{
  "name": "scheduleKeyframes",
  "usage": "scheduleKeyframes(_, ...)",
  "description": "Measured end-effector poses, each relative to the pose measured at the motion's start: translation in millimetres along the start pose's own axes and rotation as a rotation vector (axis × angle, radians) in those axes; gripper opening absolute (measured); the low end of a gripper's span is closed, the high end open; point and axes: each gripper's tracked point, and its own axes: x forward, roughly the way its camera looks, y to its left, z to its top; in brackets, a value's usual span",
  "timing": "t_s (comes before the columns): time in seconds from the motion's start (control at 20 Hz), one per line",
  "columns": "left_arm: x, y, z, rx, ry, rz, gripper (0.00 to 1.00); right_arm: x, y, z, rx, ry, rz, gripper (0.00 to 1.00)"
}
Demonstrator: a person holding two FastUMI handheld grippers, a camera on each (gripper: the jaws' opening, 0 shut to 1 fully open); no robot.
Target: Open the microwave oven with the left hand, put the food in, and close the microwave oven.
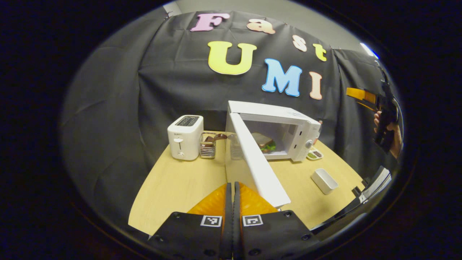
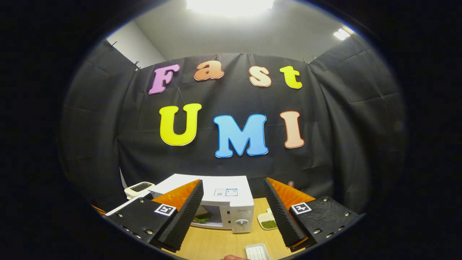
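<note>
Food (image 1: 266, 143) already inside microwave (image 1: 288, 126) ahead, door (image 1: 258, 162) swung out just right of closed, empty left gripper (image 1: 232, 187), placed to push it shut; right gripper (image 2: 232, 206) wide open, empty, raised clear.

Staged recording booth arranged as a kitchen counter; black cloth wall (image 1: 162, 90) hangs behind a wooden table (image 1: 173, 187). Ahead of the tool stand a microwave oven (image 1: 288, 126) and toaster (image 1: 185, 137).

A white microwave oven (image 1: 288, 126) of smooth, glossy plastic is sitting ahead of the left claw on a pale, matt wood-grain table (image 1: 173, 187). Left of it, a white glossy plastic toaster (image 1: 185, 137) is catching light against matt, creased black cloth (image 1: 119, 108).
</note>
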Motion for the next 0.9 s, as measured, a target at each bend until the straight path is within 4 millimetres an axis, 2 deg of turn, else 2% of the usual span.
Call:
scheduleKeyframes(0.2, 15.0, -47.3, 3.6, 0.019, 0.014, -0.034, 0.09, 8.9, -28.5, -1.3, 0.003, 0.009, -0.002, 1.00)
scheduleKeyframes(0.3, 20.7, -68.8, 5.0, 0.018, 0.023, -0.054, 0.05, 13.6, -39.2, -2.5, 0.010, 0.017, 0.004, 1.00)
scheduleKeyframes(0.35, 25.3, -77.9, 6.2, 0.019, 0.025, -0.061, 0.09, 15.6, -44.5, -4.1, 0.011, 0.022, 0.005, 1.00)
scheduleKeyframes(0.65, 49.1, -126.2, 15.9, 0.030, 0.026, -0.088, 0.07, 27.2, -72.7, -8.1, 0.001, 0.038, 0.025, 1.00)
scheduleKeyframes(0.8, 65.0, -153.4, 24.1, 0.037, 0.020, -0.128, 0.05, 29.1, -83.8, -9.6, -0.002, 0.044, 0.033, 1.00)
scheduleKeyframes(0.85, 71.2, -161.6, 25.3, 0.040, 0.021, -0.141, 0.09, 29.9, -87.8, -9.7, -0.003, 0.044, 0.033, 1.00)
scheduleKeyframes(0.9, 77.3, -169.3, 27.9, 0.044, 0.021, -0.151, 0.07, 31.0, -91.7, -10.2, -0.002, 0.045, 0.031, 1.00)
